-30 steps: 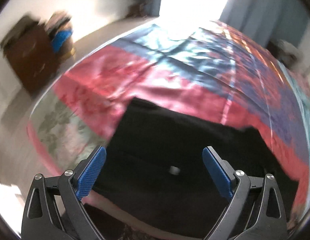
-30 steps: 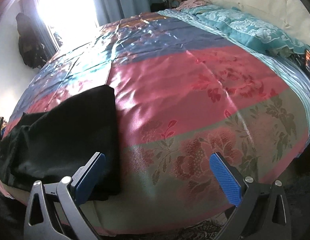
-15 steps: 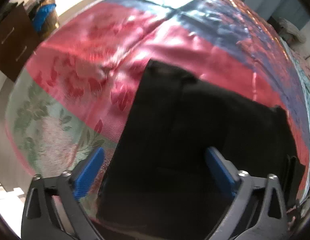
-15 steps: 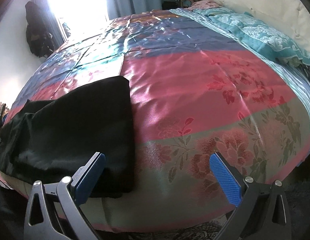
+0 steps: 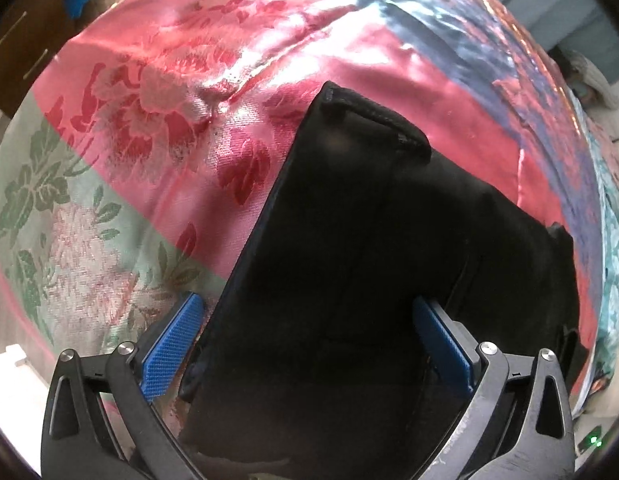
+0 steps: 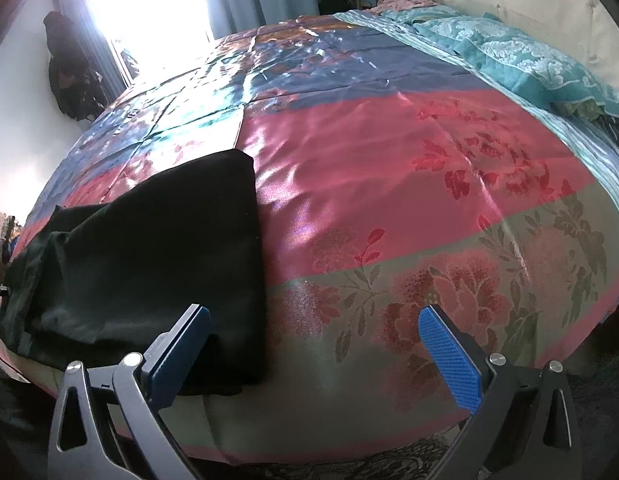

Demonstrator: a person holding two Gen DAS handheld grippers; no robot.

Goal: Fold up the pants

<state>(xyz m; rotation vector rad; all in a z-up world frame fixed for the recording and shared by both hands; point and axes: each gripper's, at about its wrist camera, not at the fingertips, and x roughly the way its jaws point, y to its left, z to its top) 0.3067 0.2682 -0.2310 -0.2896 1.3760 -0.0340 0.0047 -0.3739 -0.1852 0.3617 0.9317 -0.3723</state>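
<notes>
Black pants (image 5: pixel 361 264) lie flat on a satin bedspread (image 5: pixel 157 128) of pink, green and blue bands. In the left wrist view my left gripper (image 5: pixel 309 344) hangs open just above the near part of the pants, its blue pads straddling the cloth's width; the waistband end (image 5: pixel 373 112) points away. In the right wrist view the pants (image 6: pixel 149 248) fill the lower left, and my right gripper (image 6: pixel 313 352) stands open over the bedspread (image 6: pixel 389 208) near the bed's front edge. Its left pad (image 6: pixel 177 352) is over the pants' near right corner.
A dark wooden cabinet (image 5: pixel 17 32) stands beyond the bed at the left. A turquoise blanket (image 6: pixel 517 56) lies along the bed's right side, with a bright window (image 6: pixel 149 12) and curtains behind. Dark clothes (image 6: pixel 69 76) hang on the left wall.
My left gripper has tilted down and closed in over the pants, which now fill its view. My right gripper has drifted slightly left toward the pants' corner. Both stay open.
</notes>
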